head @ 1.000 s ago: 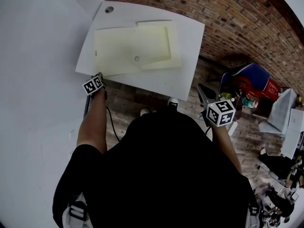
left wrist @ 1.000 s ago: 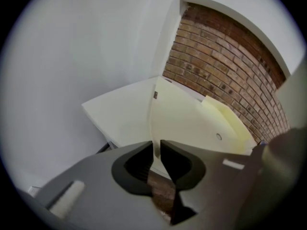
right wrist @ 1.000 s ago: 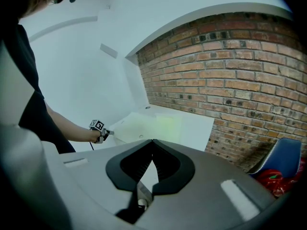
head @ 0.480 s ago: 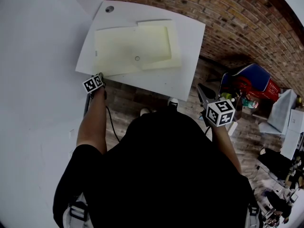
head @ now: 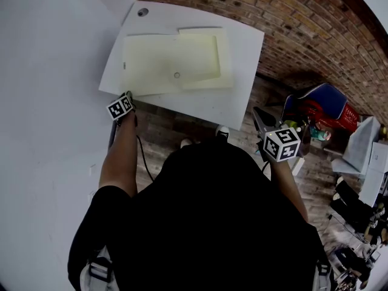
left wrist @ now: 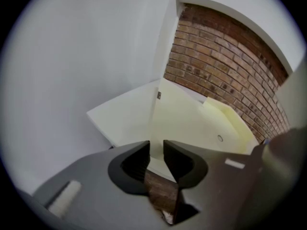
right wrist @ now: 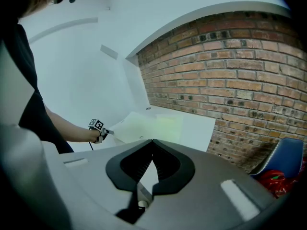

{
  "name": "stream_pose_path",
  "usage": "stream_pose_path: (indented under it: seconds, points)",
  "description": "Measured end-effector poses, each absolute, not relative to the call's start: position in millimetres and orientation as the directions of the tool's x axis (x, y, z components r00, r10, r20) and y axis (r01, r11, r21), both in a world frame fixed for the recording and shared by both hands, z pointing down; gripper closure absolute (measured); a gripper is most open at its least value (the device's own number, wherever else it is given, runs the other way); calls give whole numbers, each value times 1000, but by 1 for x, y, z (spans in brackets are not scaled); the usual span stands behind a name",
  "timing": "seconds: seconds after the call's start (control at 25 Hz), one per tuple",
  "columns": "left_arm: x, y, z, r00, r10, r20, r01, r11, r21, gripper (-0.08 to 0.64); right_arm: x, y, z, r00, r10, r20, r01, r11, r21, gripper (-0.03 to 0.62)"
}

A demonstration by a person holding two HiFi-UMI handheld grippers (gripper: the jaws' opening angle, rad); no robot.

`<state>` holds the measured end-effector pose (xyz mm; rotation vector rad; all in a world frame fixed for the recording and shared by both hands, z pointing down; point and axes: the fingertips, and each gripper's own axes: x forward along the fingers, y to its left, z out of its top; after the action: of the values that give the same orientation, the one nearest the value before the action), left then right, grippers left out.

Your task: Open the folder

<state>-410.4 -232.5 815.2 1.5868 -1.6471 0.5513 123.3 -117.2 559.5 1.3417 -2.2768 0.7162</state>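
A pale yellow folder [head: 170, 62] lies spread flat on the white table [head: 233, 105], with a small round button near its middle. My left gripper [head: 128, 94] is at the table's near left corner, just short of the folder's [left wrist: 192, 123] near edge. Its jaws are opening, and nothing is between the pads [left wrist: 156, 147]. My right gripper [head: 260, 119] hangs off the table's right side over the brick floor, its fingertips [right wrist: 151, 143] shut on nothing. In the right gripper view the folder [right wrist: 148, 126] and the left gripper [right wrist: 106, 132] sit far ahead.
A white wall runs along the left side, and a brick wall stands behind the table. A round hole [head: 143, 11] marks the table's far left corner. A red and blue object [head: 321, 105] and other clutter lie on the floor at the right.
The head view has slid slightly. Both grippers and the folder keep their places.
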Motion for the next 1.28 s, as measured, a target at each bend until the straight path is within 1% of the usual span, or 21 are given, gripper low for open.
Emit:
stream_pose_path:
  seconds: [0.24, 0.52, 0.88, 1.28]
  points:
    - [-411, -232, 808, 71, -659, 749, -969, 134, 210, 476, 123, -116, 557, -463, -681, 567, -882, 414, -224, 591]
    - [-413, -231, 794, 65, -717, 694, -953, 163, 257, 476, 126, -112, 553, -467, -687, 557, -880, 420, -220, 591]
    - [-412, -229, 778, 92, -765, 637, -941, 143, 307, 477, 126, -111, 551, -480, -687, 546, -873, 436, -219, 591]
    - [-416, -224, 760, 52, -800, 598, -939, 165, 303, 477, 130, -112, 553, -484, -680, 551, -869, 445, -215, 591]
